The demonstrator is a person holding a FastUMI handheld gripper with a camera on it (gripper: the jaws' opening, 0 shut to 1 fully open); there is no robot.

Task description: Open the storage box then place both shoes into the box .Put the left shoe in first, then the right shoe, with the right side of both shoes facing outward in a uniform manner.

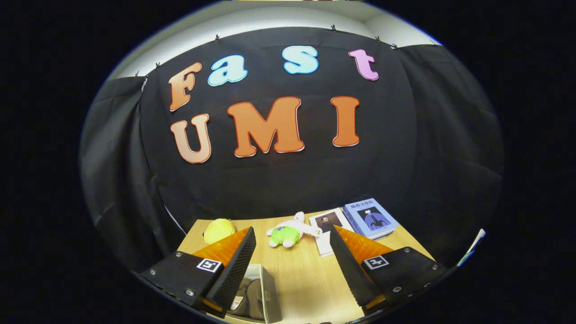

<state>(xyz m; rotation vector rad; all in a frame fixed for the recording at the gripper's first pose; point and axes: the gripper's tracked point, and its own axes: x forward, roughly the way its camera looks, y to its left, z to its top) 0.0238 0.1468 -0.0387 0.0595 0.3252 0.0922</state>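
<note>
**Fingers spread wide above the surface, box low beside the left one**

The gripper [292,265] hangs over a light wooden surface [306,279] with its fingers far apart and nothing between them but bare wood. Neither finger touches anything.

The storage box [265,292], pale-sided, sits close in, just inside the left finger [234,265] and partly hidden behind it. Something beige-brown lies inside it, likely a shoe [249,299], though too little shows to tell which one or how it faces. Whether the box has a lid on or off is not clear from here.

Beyond the fingertips, toward the back of the surface, a yellow plush toy [219,229] rests behind the left finger. A white plush toy in green clothing [290,231] lies roughly midway ahead. To its right are a white card with a portrait [328,225], just past the right finger [348,263], and a blue book [371,218] touching the card's far side.
</note>
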